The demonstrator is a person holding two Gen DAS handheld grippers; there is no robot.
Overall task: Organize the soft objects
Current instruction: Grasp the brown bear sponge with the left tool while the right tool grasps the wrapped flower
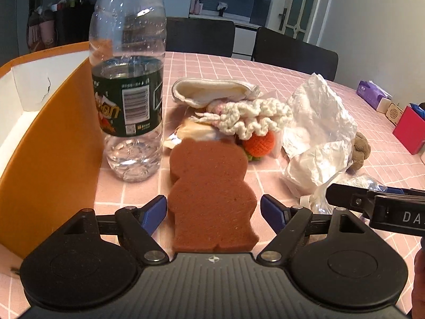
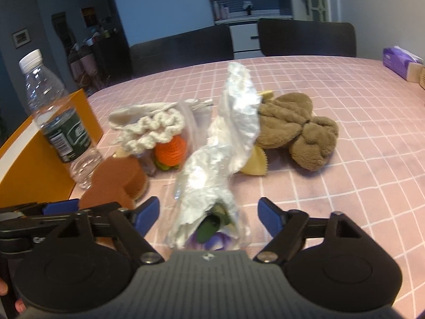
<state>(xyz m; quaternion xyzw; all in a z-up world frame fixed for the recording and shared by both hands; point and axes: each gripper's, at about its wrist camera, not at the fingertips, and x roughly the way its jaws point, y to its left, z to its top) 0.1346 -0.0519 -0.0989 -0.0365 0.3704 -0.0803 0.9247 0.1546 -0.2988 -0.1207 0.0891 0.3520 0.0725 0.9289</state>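
Note:
A brown bear-shaped sponge [image 1: 212,196] lies on the pink checked tablecloth between the open fingers of my left gripper [image 1: 213,212]; the blue pads stand apart from its sides. It also shows in the right wrist view [image 2: 114,183]. My right gripper [image 2: 208,216] is open around the near end of a crinkled white plastic wrap [image 2: 212,170] holding green and purple pieces. Behind lie a cream crochet piece [image 1: 255,118], an orange crochet ball [image 1: 260,142], a white pouch [image 1: 212,93] and a brown plush towel [image 2: 294,130].
An orange box with a white inside [image 1: 53,122] stands at the left. A partly filled water bottle [image 1: 127,79] stands beside it. A purple tissue pack [image 2: 401,62] and a red box [image 1: 409,130] sit at the right. Two black chairs [image 2: 305,37] stand behind the table.

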